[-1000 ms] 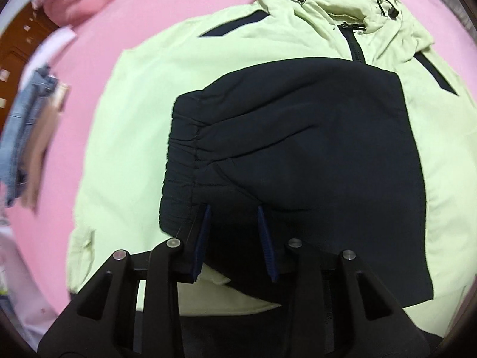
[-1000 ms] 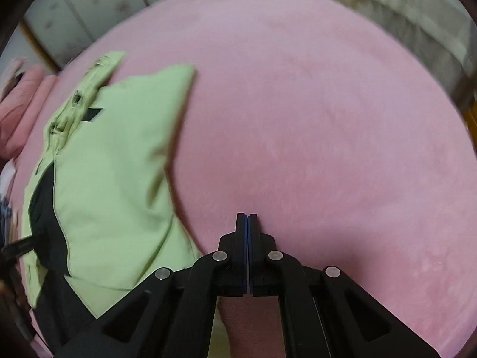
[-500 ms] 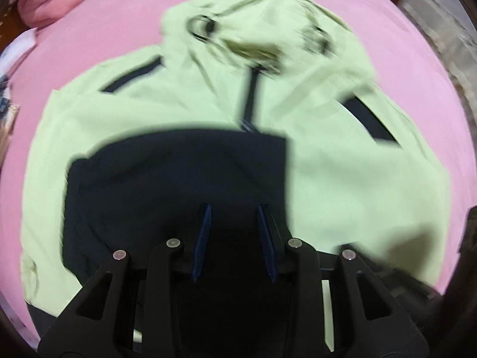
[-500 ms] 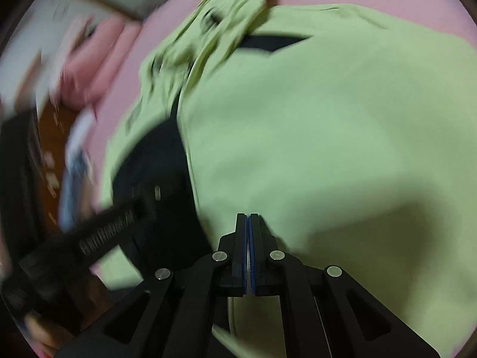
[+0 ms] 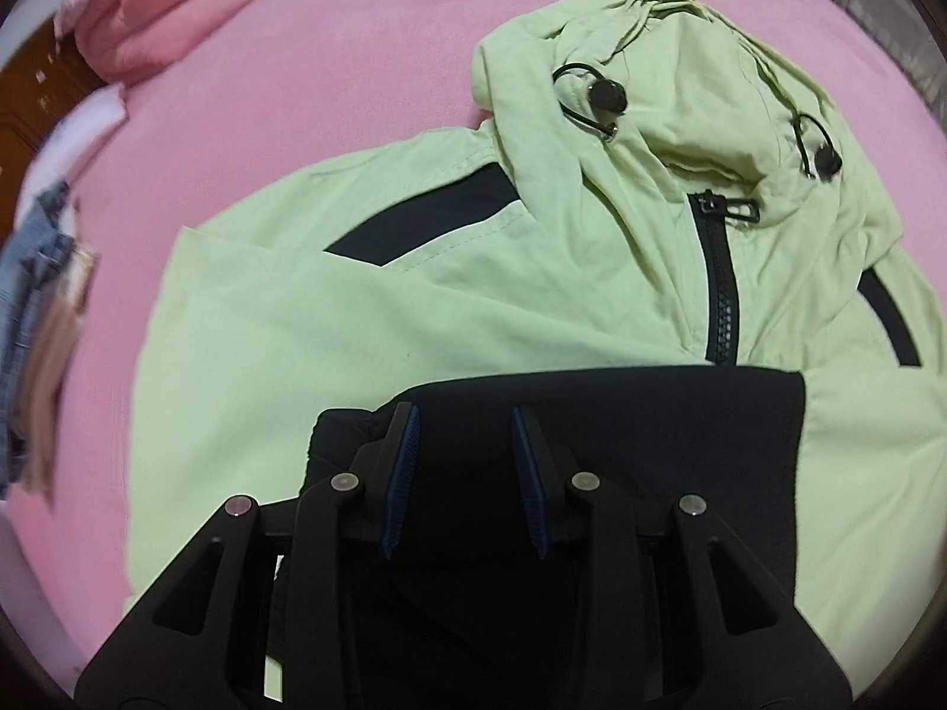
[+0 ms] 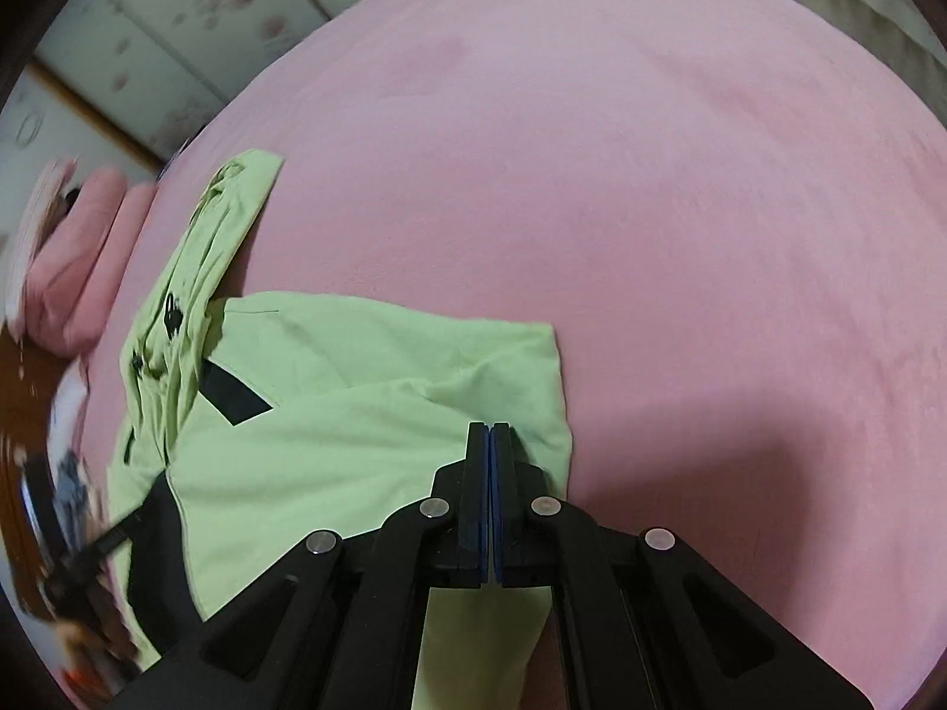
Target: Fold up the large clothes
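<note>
A light green hooded jacket with black stripes and a black zipper lies on the pink bed, hood at the far end. Its black lower part is folded up over the chest. My left gripper is open and empty just above that black fold. In the right wrist view the jacket lies left of centre. My right gripper is shut with nothing between its fingers, over the jacket's right edge.
A pink folded quilt lies at the far left of the bed. Denim and other clothes are piled at the left edge. The bed stretches wide to the right of the jacket. A wardrobe stands behind.
Both grippers swung about and settled. The left view now looks up toward the hood, with the black fold close under the fingers. The right gripper stayed shut and is back near the jacket's right edge.
</note>
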`<state>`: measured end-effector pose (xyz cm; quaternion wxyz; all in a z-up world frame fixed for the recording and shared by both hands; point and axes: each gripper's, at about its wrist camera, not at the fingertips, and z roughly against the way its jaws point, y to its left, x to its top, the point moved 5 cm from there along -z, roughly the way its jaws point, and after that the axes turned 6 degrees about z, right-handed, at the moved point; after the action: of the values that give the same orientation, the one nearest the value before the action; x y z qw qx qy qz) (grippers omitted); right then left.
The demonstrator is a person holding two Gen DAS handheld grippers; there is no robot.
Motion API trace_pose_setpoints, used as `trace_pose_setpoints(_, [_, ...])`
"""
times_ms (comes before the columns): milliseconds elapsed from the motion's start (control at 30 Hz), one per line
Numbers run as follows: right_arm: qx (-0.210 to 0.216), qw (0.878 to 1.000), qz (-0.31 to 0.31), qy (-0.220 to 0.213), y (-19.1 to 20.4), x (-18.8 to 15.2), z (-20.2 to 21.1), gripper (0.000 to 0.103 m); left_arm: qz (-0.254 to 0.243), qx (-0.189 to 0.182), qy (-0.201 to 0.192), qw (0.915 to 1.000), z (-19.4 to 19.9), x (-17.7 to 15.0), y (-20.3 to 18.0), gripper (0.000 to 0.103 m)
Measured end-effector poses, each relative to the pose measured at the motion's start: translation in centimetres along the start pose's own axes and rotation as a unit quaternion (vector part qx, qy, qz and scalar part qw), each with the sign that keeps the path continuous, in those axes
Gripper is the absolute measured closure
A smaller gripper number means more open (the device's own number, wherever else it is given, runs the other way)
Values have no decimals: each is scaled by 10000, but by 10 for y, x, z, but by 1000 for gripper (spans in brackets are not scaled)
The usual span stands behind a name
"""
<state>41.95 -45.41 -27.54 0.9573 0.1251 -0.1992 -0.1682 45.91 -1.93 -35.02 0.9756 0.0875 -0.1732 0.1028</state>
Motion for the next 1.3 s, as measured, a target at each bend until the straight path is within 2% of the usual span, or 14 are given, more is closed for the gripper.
trace_pose_setpoints(100, [-13, 10000, -78, 17, 7, -14, 13, 103, 94, -123, -54, 9999, 11, -12, -10, 73])
trace_pose_setpoints(133, [10, 9999, -113, 73, -11, -17, 21, 103, 112, -181, -25, 9998, 14, -18, -10, 73])
trace_pose_setpoints(233, [-52, 9994, -159, 310, -23, -49, 38, 103, 121, -186, -52, 9997, 27, -44, -7, 73])
trace_pose_setpoints(300, [-137, 9992, -124, 349, -39, -89, 73, 103, 174, -359, -45, 9992, 36, -65, 0, 73])
trace_pose_setpoints(400, [-161, 9985, -83, 510, -42, -127, 89, 101, 276, -700, -44, 9972, 55, -100, 15, 73])
trace_pose_setpoints(533, [-53, 9962, -241, 839, -51, -185, 118, 100, 170, -799, 255, 9963, 81, -143, 35, 73])
trace_pose_setpoints(767, [-112, 9870, 36, 1600, -15, -282, 155, 73, -245, -877, 1115, 9896, 119, -184, 34, 72])
trace_pose_setpoints(867, [-65, 9848, 132, 1731, 15, -310, 172, 50, -396, -768, 1164, 9894, 146, -194, 43, 72])
trace_pose_setpoints(900, [-34, 9844, 142, 1751, 28, -313, 175, 40, -448, -773, 1155, 9893, 157, -195, 46, 70])
trace_pose_setpoints(967, [71, 9847, 175, 1731, 47, -323, 192, 31, -520, -822, 1094, 9892, 178, -193, 53, 55])
trace_pose_setpoints(1000, [105, 9853, 261, 1685, 59, -327, 204, 28, -541, -848, 1064, 9892, 185, -190, 57, 43])
trace_pose_setpoints(1033, [111, 9857, 336, 1646, 68, -327, 211, 26, -580, -857, 1048, 9891, 195, -188, 62, 37])
trace_pose_setpoints(1167, [-159, 9853, 600, 1589, 99, -326, 248, 21, -690, -815, 1067, 9885, 220, -168, 73, 36])
trace_pose_setpoints(1300, [-56, 9892, 677, 1301, 124, -312, 286, 17, -591, -937, 885, 9899, 239, -155, 86, 33])
